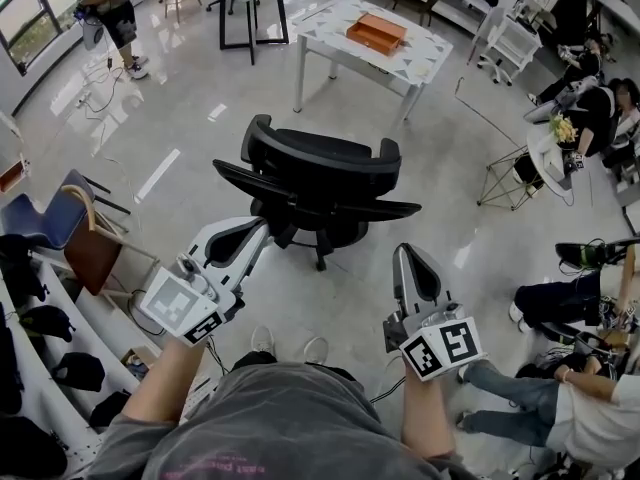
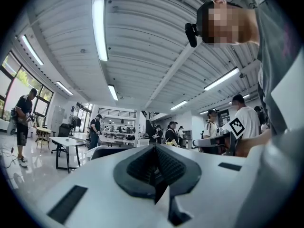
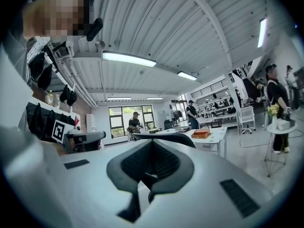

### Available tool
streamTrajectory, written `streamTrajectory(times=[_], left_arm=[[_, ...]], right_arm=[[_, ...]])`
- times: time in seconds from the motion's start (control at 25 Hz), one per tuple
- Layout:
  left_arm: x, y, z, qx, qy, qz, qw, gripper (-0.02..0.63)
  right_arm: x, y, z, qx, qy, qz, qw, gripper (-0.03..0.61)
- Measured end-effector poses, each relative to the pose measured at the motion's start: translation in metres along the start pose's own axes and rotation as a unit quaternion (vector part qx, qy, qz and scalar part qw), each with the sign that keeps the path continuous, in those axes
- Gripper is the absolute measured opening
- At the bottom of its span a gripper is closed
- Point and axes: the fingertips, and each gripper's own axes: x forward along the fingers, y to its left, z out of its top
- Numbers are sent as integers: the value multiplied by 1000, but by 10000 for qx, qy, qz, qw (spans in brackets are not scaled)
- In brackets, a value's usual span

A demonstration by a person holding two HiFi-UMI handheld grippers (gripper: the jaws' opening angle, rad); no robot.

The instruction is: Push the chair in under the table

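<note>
Chair point(image 1: 318, 180) was a black office swivel model standing on the glossy floor between me and the white table point(image 1: 335, 46), well apart from the table and just ahead of my jaws, with its backrest, as far as I could judge, turned my way. I reckoned it fairly heavy but free to roll on that smooth floor, and likely to spin on its column if shoved off centre. The sound place to bear on looked like the stiff top edge of the backrest, one tip on either side of the middle, not the armrests. My left gripper point(image 1: 258, 230) had its pads pressed together with nothing between them, and my right gripper point(image 1: 405, 256) was closed and empty the same way. Both were held level, short of the chair and touching nothing. Most of the base sat hidden beneath the seat, so I could not count the castors or see how they pointed. From the gripper views only a sliver of backrest showed above my own jaws. The space under the table was hard to make out, though an orange tray point(image 1: 376, 33) lay on top.
</note>
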Motion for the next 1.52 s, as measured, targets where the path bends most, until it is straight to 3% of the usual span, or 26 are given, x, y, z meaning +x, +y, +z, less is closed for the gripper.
streamTrajectory(times=[0.52,1.52], left_arm=[[-3,2,-1,3,-12,18,10000,23],[-1,10,-4,-16,19,120,9999,117]], right_arm=[[2,4,-2,-4,20,8,10000,-12],[9,-2,-4,39,97,-41,9999,91]])
